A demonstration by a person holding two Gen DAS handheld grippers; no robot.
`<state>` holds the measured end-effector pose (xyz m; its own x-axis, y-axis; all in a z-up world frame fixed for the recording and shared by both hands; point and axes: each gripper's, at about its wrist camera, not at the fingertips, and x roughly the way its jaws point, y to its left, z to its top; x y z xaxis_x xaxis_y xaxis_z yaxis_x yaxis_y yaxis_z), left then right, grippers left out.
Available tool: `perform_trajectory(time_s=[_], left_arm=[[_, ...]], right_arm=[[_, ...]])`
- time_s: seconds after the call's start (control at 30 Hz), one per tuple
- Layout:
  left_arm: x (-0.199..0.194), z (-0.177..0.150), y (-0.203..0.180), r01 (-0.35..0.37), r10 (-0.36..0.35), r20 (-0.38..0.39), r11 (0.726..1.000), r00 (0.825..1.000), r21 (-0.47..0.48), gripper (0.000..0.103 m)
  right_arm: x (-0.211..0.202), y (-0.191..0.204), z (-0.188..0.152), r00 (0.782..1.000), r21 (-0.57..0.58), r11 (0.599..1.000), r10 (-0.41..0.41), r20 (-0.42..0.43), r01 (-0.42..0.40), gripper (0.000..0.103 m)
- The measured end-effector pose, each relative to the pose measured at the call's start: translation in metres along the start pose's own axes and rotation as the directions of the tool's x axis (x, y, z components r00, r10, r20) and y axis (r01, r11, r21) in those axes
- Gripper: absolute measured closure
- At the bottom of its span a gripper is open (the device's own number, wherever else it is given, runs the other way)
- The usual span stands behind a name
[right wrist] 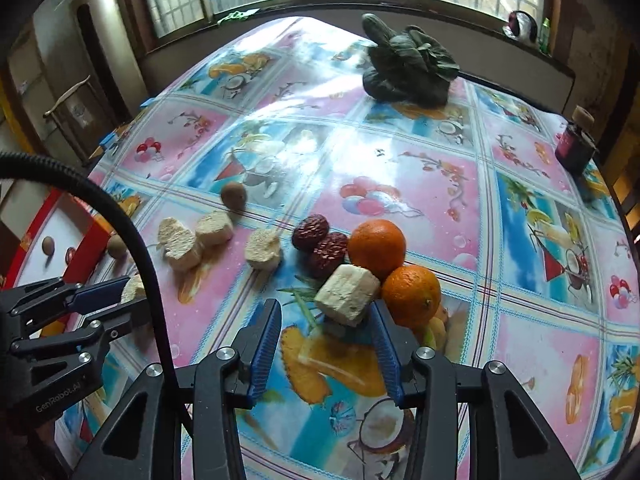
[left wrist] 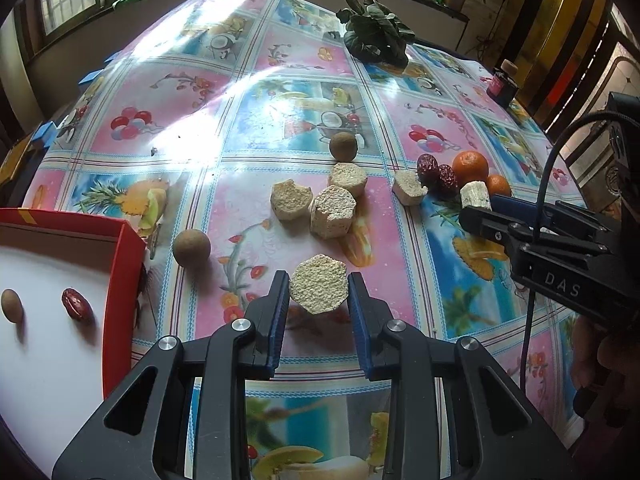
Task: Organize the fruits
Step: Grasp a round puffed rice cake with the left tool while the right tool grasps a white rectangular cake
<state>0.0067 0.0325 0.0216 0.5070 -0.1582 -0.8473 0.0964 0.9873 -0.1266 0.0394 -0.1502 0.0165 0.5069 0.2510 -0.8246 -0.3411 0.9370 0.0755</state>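
Left gripper [left wrist: 319, 294] grips a pale crumbly chunk [left wrist: 318, 289], blue pads tight on both its sides, chunk lifted just off the table [left wrist: 192, 184]. Red box [left wrist: 124, 264] with white floor sits at the near left of the left wrist view; inside lie a brown round fruit [left wrist: 11, 306] and a red date [left wrist: 77, 307], apart from each other. Another brown ball [left wrist: 191, 248] rests on the cloth just right of the box wall. Three more crumbly chunks [left wrist: 332, 211] cluster mid-table, a further brown ball [left wrist: 343, 146] just beyond them.

Right gripper [right wrist: 326, 314] has a white chunk [right wrist: 347, 294] between its fingers; the right pad touches it, the left pad stands off with a clear gap, so not clamped. The chunk sits tilted, touching the near orange [right wrist: 412, 295]. A second orange [right wrist: 377, 249] is just behind, two red dates [right wrist: 320, 244] touching each other to its left. One more crumbly piece [right wrist: 263, 249] lies left of the dates.

Dark leafy greens [right wrist: 408, 67] lie at the far side, a dark jar [right wrist: 574, 150] at the far right edge.
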Motion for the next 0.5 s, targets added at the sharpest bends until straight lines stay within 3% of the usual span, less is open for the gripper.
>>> perform_trajectory(time_s=[0.2, 0.27, 0.5], left_arm=[[-0.001, -0.001, 0.004, -0.007, 0.007, 0.003, 1.000, 1.000, -0.005, 0.075], [-0.001, -0.001, 0.006, -0.009, 0.009, 0.002, 1.000, 1.000, -0.009, 0.075], [-0.006, -0.007, 0.007, 0.008, -0.008, 0.002, 1.000, 1.000, -0.015, 0.075]], right_arm=[[0.014, -0.007, 0.011, 1.000, 0.083, 0.996, 0.012, 0.010, -0.012, 0.063], [0.015, -0.002, 0.009, 0.999, 0.057, 0.998, -0.030, 0.020, 0.029, 0.075], [-0.003, 0.007, -0.012, 0.998, 0.030, 0.999, -0.038, 0.040, 0.037, 0.076]])
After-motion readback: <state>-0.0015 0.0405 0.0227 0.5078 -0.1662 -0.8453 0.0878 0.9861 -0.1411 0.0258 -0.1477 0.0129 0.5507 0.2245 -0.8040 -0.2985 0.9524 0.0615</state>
